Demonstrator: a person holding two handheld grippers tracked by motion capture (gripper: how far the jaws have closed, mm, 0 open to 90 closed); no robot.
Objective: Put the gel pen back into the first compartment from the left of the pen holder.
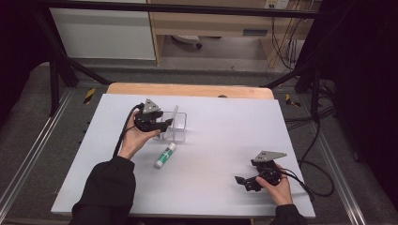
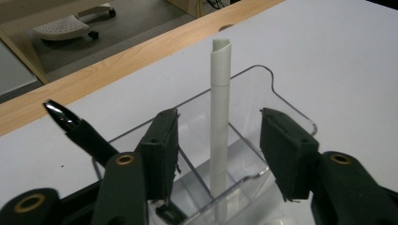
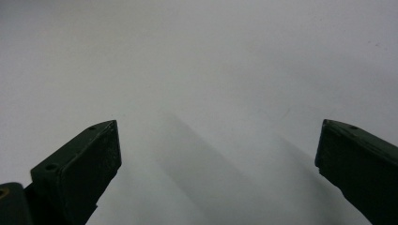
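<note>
A clear plastic box stands left of the white table's middle. A white pen stands upright in the box, and a black pen leans in its left part. My left gripper hovers at the box's near-left side. Its jaws stand apart on either side of the white pen, and neither pad touches it. A green-and-white glue stick lies flat on the table just in front of the box. My right gripper rests low at the front right, open, with only bare table between its jaws.
A white sheet covers the table, with a wooden strip along the far edge. Cables trail off the right side. Dark frame posts and a floor with furniture lie beyond the table.
</note>
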